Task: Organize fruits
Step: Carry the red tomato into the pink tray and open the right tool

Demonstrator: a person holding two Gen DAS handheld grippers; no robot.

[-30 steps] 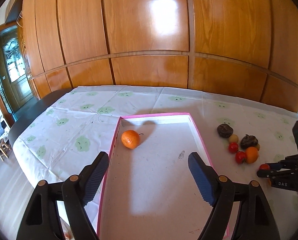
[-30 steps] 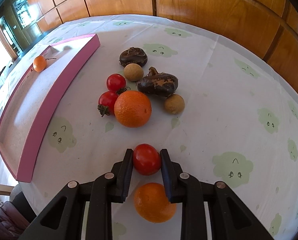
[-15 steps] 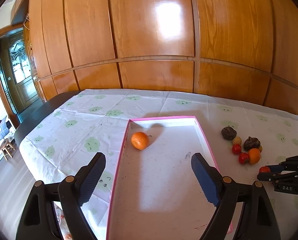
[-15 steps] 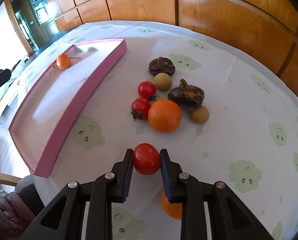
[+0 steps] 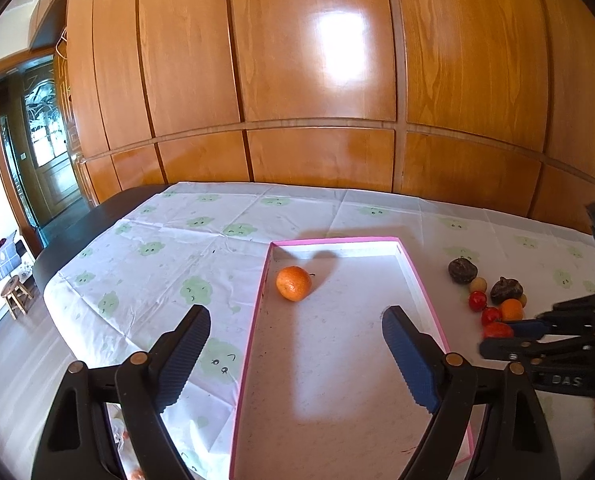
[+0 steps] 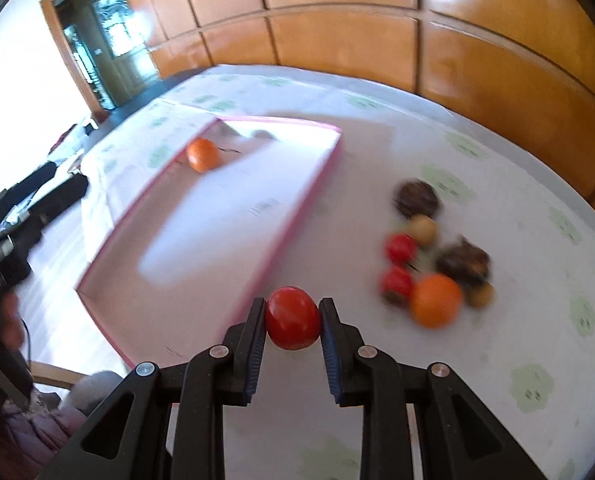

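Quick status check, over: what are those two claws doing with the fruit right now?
Right claw shut on a red tomato, beside the pink tray. Left claw open, empty, over the tray. One orange inside. Path clear.

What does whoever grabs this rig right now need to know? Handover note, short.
Right gripper: shut on a red tomato, lifted near the pink tray.
Left gripper: open, empty, over the tray.
Done: one small orange lies in the tray's far left corner.
Left: set the tomato down, then clear the pile on the cloth: big orange, two tomatoes, two dark fruits, two tan ones.
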